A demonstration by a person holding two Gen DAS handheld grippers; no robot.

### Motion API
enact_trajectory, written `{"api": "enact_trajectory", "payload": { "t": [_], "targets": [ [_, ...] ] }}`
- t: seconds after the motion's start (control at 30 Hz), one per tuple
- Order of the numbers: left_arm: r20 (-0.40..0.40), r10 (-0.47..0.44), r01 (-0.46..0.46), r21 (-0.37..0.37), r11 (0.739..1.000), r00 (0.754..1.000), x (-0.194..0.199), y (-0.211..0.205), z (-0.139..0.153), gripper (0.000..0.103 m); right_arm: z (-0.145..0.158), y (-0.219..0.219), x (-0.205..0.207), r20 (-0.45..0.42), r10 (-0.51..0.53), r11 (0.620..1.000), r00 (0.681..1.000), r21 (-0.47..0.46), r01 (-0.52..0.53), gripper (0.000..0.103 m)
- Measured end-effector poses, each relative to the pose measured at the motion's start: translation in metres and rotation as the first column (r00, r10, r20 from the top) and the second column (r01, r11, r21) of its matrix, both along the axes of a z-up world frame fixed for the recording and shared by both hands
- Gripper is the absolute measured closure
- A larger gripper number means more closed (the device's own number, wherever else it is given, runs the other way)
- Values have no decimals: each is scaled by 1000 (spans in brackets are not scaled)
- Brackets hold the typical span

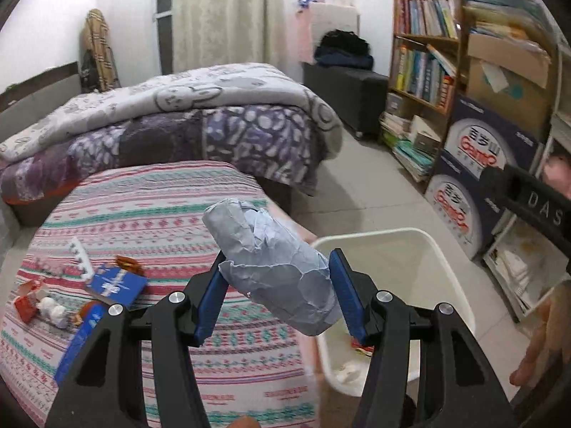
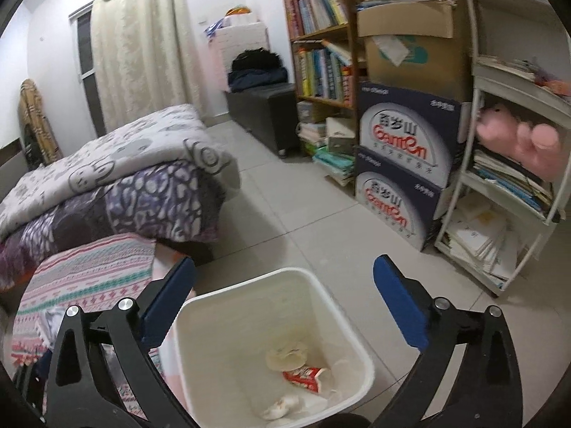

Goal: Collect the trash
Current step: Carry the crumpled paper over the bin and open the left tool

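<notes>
My left gripper point(image 1: 280, 271) is shut on a crumpled grey-blue paper roll point(image 1: 274, 264) and holds it in the air above the bed's edge, just left of the white trash bin point(image 1: 446, 264). More trash lies on the striped bedspread point(image 1: 160, 214) at the left: red wrappers point(image 1: 26, 303), white tissue balls point(image 1: 53, 312), a blue booklet point(image 1: 116, 283). My right gripper point(image 2: 283, 278) is open and empty, hovering over the bin point(image 2: 214, 339). The bin holds a red wrapper point(image 2: 303, 378) and crumpled tissues point(image 2: 282, 406).
A folded purple and grey quilt point(image 1: 178, 125) lies on the bed beyond. Bookshelves point(image 2: 321, 53), stacked cartons point(image 2: 403, 164) and a white rack point(image 2: 506, 178) line the right wall. Tiled floor point(image 2: 285, 196) lies between bed and shelves.
</notes>
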State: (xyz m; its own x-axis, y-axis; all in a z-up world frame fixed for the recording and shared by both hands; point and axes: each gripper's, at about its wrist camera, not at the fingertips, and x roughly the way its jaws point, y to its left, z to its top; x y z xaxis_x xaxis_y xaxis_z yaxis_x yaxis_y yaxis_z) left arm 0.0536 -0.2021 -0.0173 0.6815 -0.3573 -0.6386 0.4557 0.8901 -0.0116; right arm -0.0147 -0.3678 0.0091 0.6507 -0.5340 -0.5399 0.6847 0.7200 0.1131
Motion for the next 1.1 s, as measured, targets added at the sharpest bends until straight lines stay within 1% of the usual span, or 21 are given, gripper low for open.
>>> {"api": "enact_trajectory", "payload": {
  "t": [0.1, 0.2, 0.3, 0.37, 0.43, 0.5, 0.6, 0.67, 0.77, 0.97, 1.1],
  "targets": [
    [-43, -55, 54, -33, 998, 998, -1, -10, -2, 46, 4, -4, -7, 12, -39, 998, 999, -48, 40, 7],
    [-89, -113, 106, -71, 992, 990, -1, -19, -5, 45, 7, -8, -14, 27, -76, 993, 997, -88, 78, 7],
    [-127, -160, 148, -98, 984, 979, 0, -28, -10, 42, 6, -16, -21, 39, -104, 991, 994, -79, 107, 7],
    [-144, -190, 174, -120, 977, 971, 2, -32, -14, 31, 5, -20, -25, 59, -118, 990, 991, -67, 122, 7],
    [-156, -205, 187, -126, 974, 966, 2, -34, -16, 29, 4, -23, -26, 57, -113, 992, 992, -48, 116, 7],
    [-163, -210, 191, -126, 973, 964, 1, -33, -17, 28, 4, -24, -24, 43, -109, 993, 993, -50, 111, 7],
    [-165, -198, 182, -109, 977, 966, 2, -30, -17, 27, 2, -19, -18, 16, -105, 992, 994, -71, 105, 7],
    [-162, -182, 170, -87, 982, 970, 3, -24, -16, 26, 0, -13, -12, -6, -81, 995, 997, -64, 81, 7],
    [-171, -159, 153, -46, 987, 972, 6, -11, -16, 22, -4, -6, -3, -52, -40, 999, 998, -29, 38, 7],
    [-216, -106, 118, 47, 992, 971, 16, 18, -24, 18, -16, 14, 18, -112, 58, 997, 992, 55, -52, 7],
    [-244, -67, 94, 100, 990, 967, 22, 40, -29, 18, -20, 33, 32, -145, 119, 992, 982, 63, -111, 7]
  ]
}}
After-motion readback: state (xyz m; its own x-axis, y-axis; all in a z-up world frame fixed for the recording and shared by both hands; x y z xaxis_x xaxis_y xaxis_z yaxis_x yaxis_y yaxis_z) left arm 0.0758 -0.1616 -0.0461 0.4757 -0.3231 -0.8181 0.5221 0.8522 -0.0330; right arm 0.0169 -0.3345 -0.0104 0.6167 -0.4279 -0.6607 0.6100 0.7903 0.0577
